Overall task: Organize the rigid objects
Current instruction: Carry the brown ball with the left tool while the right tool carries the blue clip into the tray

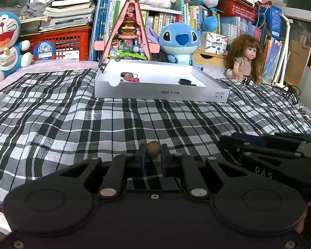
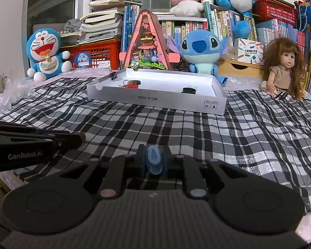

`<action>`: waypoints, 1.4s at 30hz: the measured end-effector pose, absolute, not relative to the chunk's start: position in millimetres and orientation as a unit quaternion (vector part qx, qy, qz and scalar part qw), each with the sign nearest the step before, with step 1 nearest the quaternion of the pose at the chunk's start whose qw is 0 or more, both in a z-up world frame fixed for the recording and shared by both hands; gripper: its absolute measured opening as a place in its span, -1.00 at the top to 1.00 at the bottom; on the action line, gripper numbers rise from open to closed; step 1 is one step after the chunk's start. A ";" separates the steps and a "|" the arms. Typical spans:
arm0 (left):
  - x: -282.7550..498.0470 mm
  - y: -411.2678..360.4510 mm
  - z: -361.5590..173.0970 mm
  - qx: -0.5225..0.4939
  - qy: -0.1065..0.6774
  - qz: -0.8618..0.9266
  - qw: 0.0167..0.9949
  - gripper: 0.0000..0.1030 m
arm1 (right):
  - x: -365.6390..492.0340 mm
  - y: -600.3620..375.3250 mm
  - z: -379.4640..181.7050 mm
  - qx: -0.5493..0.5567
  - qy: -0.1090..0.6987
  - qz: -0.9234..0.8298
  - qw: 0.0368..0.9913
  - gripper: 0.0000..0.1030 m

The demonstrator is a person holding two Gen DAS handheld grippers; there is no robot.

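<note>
Brown piece: a small rounded brown piece (image 1: 153, 147) sits pinched between the pads of the left gripper (image 1: 153, 152), low over the checked cloth (image 1: 72, 124); it looks near round, so no long axis can be told.
Blue piece: a small light-blue piece (image 2: 154, 160) is clamped in the right gripper (image 2: 154, 161); its long axis runs along the fingers, pointing toward the white tray (image 2: 197, 105), and a groove shows on its upper face.
Left gripper: jaws drawn in tight on the brown piece.
Right gripper: jaws drawn in tight on the blue piece; it lies just beside the left gripper, to its right, the two apart.
Tray: shallow white box lid ahead of both grippers, its long side facing them, a notch in the left end of its near wall.
Tray contents: a red binder clip (image 1: 130, 79) and a dark disc at the left, a black ring (image 1: 185, 81) at the right; the middle floor is bare.
Open room: bare checked cloth lies between grippers and tray.
Far edge: plush toys, a doll (image 1: 245, 59) and books line the back.
</note>
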State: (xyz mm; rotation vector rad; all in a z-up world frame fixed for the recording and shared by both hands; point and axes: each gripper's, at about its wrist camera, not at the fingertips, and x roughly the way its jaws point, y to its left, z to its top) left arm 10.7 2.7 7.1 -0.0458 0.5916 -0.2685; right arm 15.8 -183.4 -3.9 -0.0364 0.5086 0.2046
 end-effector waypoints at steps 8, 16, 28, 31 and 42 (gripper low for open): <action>10.3 1.1 9.0 -0.022 0.289 -0.134 0.948 0.75 | 17.9 -188.6 -1.7 -0.014 0.249 0.097 0.964 0.59; 13.8 -3.2 10.8 -0.023 0.288 -0.134 0.948 0.75 | 21.0 -191.3 3.2 -0.007 0.244 0.093 0.965 0.59; 23.3 -6.3 1.4 -0.023 0.294 -0.128 0.947 0.68 | 23.2 -192.7 0.7 -0.001 0.253 0.091 0.963 0.59; 24.3 -6.8 1.0 -0.021 0.293 -0.127 0.947 0.70 | 23.2 -191.8 0.5 -0.002 0.253 0.092 0.963 0.59; 49.4 -13.0 18.1 -0.012 0.300 -0.116 0.947 0.70 | 41.9 -195.3 7.3 0.010 0.257 0.093 0.962 0.59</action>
